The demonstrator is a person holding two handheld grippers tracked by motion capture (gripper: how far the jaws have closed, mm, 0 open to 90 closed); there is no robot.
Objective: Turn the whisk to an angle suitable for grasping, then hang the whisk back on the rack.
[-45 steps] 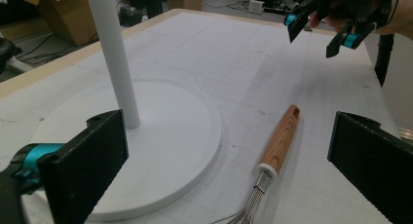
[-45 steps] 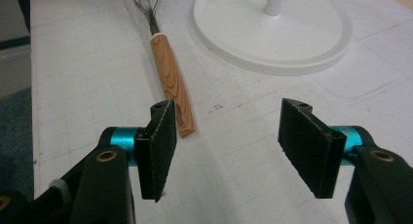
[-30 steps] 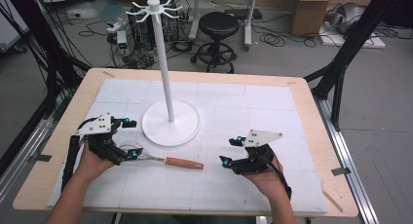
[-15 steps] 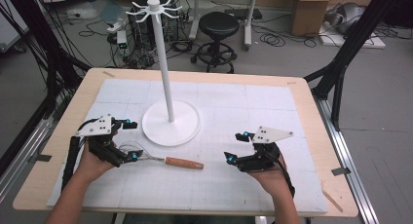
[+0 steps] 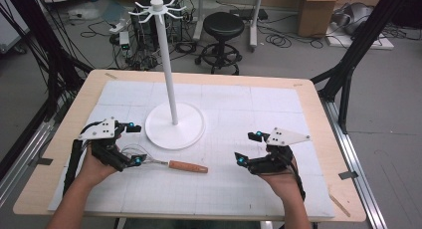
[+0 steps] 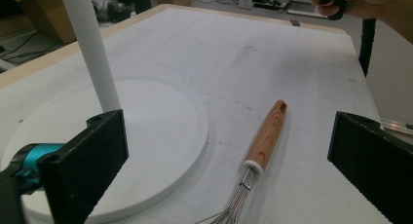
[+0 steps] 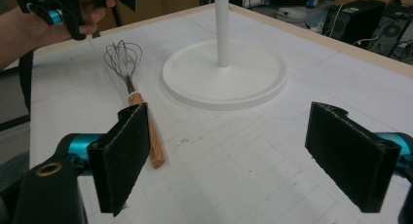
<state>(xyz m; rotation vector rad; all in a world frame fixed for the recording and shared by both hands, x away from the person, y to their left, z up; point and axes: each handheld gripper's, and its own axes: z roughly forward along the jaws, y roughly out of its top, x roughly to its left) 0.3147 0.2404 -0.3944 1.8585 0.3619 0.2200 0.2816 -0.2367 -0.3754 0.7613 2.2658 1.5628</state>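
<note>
Seen from the high view: two forearms entering from the bottom edge, each hand wrapped around a tool, both low over the white mat of the worktop (image 5: 298, 97).

Left tool (image 5: 135, 144) held near the left front of the mat, pointing toward the centre, its grey plate on top and roughly level; left hand (image 5: 94, 164) behind it, wrist almost straight with the forearm. Jaws wide apart, one above the other in the high view, nothing pressed between the pads. Wire end of the whisk (image 5: 166, 164) lying just in front of this tool and partly under it; contact with the lower jaw not possible to judge.

Whisk flat on the mat, wooden handle pointing to the right, toward the other hand, close to the rim of the white stand base (image 5: 191, 132) but apart from it. In the left gripper view, handle and the beginning of the wires visible between the two black jaws, farther ahead on the mat.

Right tool (image 5: 250, 148) well apart from the handle end, at the right front of the mat, aimed to the left at the whisk; right hand (image 5: 278, 176) under and behind it, wrist a little bent. Jaws just been opening, now wide, with nothing between them; whisk and stand pole (image 7: 222, 24) seen beyond them in the right gripper view.
</note>
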